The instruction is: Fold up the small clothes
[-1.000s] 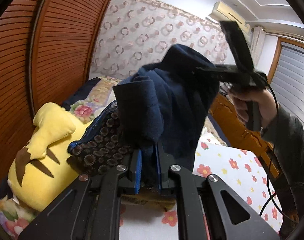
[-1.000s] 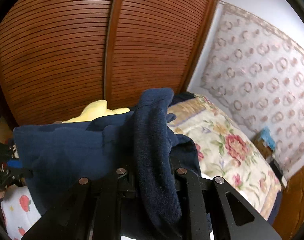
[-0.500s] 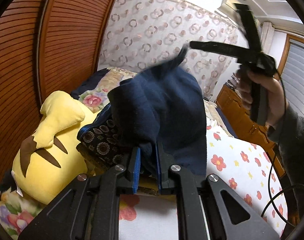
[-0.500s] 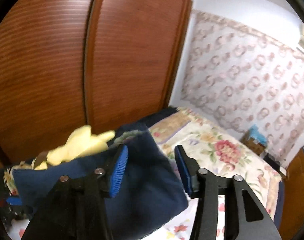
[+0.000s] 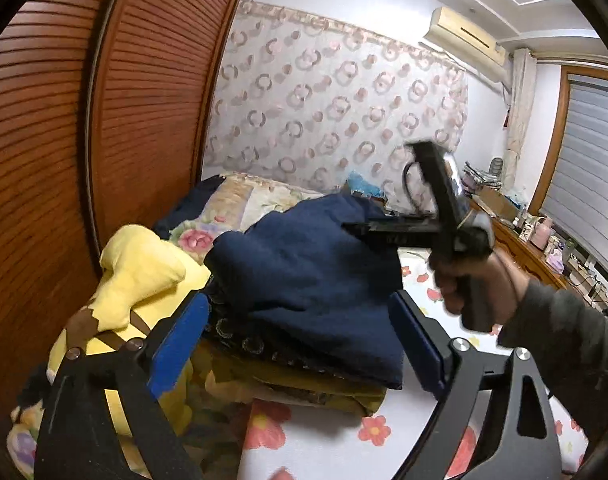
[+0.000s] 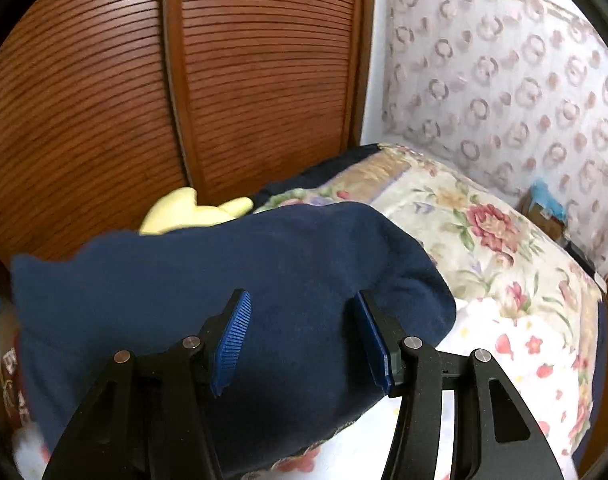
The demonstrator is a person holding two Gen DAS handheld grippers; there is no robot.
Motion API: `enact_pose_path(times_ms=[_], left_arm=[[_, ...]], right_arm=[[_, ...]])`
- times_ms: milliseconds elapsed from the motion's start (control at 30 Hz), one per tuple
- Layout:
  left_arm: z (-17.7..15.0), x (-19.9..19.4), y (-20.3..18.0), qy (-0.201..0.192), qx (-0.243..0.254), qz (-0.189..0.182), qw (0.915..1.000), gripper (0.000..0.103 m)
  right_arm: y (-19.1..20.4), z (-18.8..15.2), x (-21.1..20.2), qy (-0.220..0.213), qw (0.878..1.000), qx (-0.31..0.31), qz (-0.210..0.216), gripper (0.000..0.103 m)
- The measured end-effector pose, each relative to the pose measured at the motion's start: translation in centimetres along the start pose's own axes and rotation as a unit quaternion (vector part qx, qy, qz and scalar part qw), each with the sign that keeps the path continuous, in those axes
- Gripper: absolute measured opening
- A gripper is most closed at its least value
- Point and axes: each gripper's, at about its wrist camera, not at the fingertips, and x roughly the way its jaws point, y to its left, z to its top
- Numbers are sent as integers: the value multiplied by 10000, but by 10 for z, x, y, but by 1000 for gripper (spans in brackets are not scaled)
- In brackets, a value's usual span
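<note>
A folded navy garment [image 5: 304, 272] [image 6: 184, 280] lies on top of a small stack on the bed, over a dark patterned cloth [image 5: 256, 344] and an olive-yellow one [image 5: 304, 388]. My left gripper [image 5: 298, 300] has its jaws opening wide; the blue pads stand either side of the stack's near edge without pressing on it. My right gripper [image 6: 302, 295] is open just above the navy garment's right end, with cloth below the pads and nothing pinched. In the left wrist view a hand [image 5: 475, 280] holds the right gripper [image 5: 351, 227] over the garment's far side.
A yellow plush toy [image 5: 144, 268] [image 6: 192, 212] lies left of the stack, against the louvred wooden wardrobe doors [image 5: 104, 120]. The white flowered sheet [image 5: 323, 440] spreads in front. A floral quilt [image 6: 483, 240] lies behind, and a wooden dresser [image 5: 535, 256] stands far right.
Both grippers let go of the navy garment, which now lies flat on the stack. The right gripper opened first and came down; the left jaws then spread wide.
</note>
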Motion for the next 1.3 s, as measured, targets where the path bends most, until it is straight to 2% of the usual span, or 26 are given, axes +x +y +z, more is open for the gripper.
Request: enact_pose_path(times_ms=[100, 233, 400, 567, 667, 833, 1033, 1300], left_arm=[[2, -6, -8, -9, 190, 147, 9997, 92], [0, -13, -24, 22, 449, 186, 9988, 92], [-10, -21, -62, -29, 795, -170, 9967, 92], [-17, -25, -102, -32, 1020, -536, 9933, 92], [-21, -30, -124, 6, 1158, -739, 9905, 92], [-28, -41, -152, 35, 1321, -908, 9871, 92], [-31, -55, -172, -24, 1440, -975, 9848, 92], [-32, -67, -193, -87, 1547, -931, 9835, 92]], right_arm=[[-4, -5, -10, -195, 9994, 285, 41, 56], [6, -18, -50, -444, 9981, 421, -38, 56], [28, -77, -108, -644, 9964, 516, -217, 56], [35, -140, -186, -785, 9915, 856, -593, 56], [48, -166, -224, -836, 9874, 1053, -828, 56], [65, -209, -274, -1019, 9800, 1439, -919, 56], [94, -225, -303, -1117, 9731, 1575, -1257, 58], [137, -238, -329, -1298, 9579, 1829, -1790, 78]])
